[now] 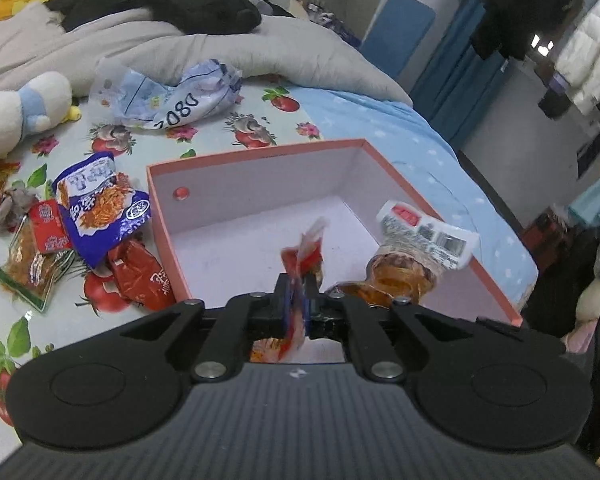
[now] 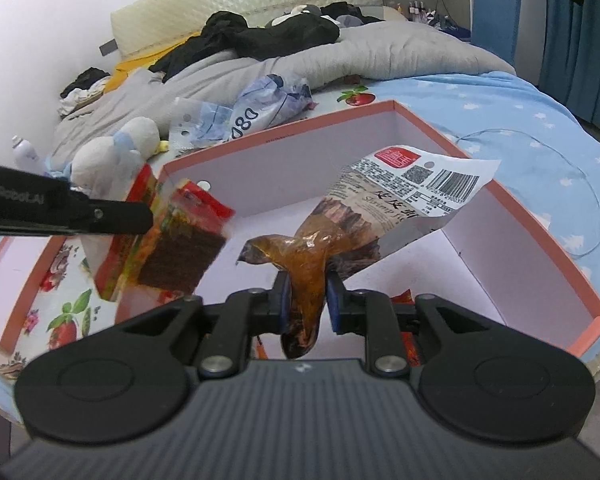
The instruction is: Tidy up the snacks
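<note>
An open pink box [image 1: 256, 152] with a white inside sits on the bed; it also shows in the right wrist view [image 2: 500, 200]. My left gripper [image 1: 297, 304] is shut on a red snack packet [image 1: 306, 252] and holds it above the box floor; the packet [image 2: 172, 240] and left gripper [image 2: 148, 218] also show in the right wrist view. My right gripper [image 2: 306, 300] is shut on a clear shrimp snack bag [image 2: 380, 208] over the box; the bag [image 1: 416, 248] also shows in the left wrist view.
Several loose snack packets [image 1: 96, 208] lie on the fruit-print cloth left of the box. A crumpled blue-white bag [image 1: 168, 96], a plush toy [image 1: 16, 108], a grey quilt [image 1: 260, 48] and dark clothes lie beyond. The bed edge drops off at the right.
</note>
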